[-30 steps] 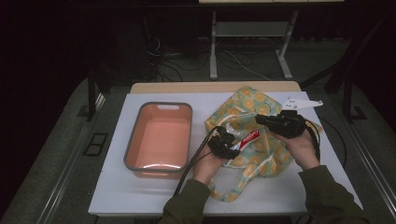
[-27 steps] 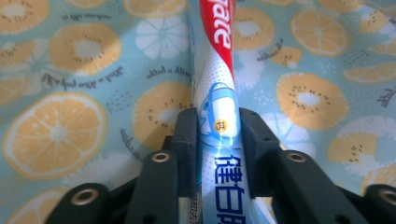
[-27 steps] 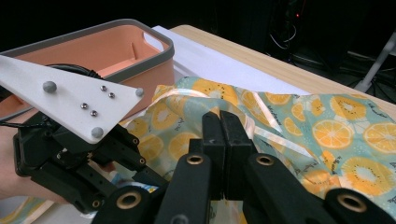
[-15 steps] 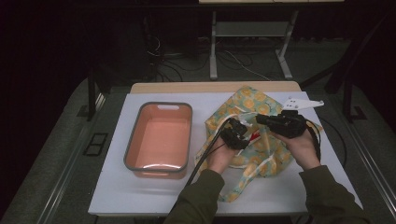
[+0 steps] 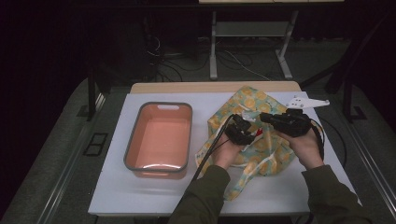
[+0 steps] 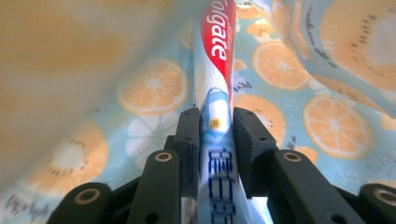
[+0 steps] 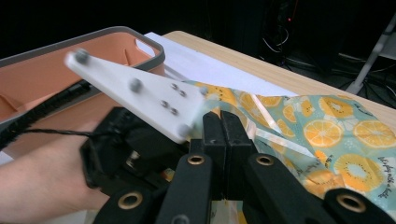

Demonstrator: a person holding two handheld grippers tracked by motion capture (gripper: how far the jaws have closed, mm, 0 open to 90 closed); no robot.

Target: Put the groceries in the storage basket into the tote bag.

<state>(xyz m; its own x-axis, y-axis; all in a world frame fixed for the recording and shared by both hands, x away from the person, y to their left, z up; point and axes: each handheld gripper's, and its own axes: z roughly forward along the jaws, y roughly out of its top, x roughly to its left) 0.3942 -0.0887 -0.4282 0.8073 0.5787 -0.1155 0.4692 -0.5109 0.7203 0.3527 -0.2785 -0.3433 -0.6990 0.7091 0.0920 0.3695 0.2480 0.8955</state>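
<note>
The left tongs [image 6: 215,135] squeeze a red and white toothpaste tube [image 6: 215,60] inside the orange-fruit cloth bag [image 6: 327,126]. The right tongs [image 7: 223,128], just beside them, pinch the bag's edge.

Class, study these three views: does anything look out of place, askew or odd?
Nothing looks spilled or damaged. The crumpled fruit-print fabric bag lies askew on the white table, and the left tongs grip a red-and-white toothpaste tube inside it.
</note>
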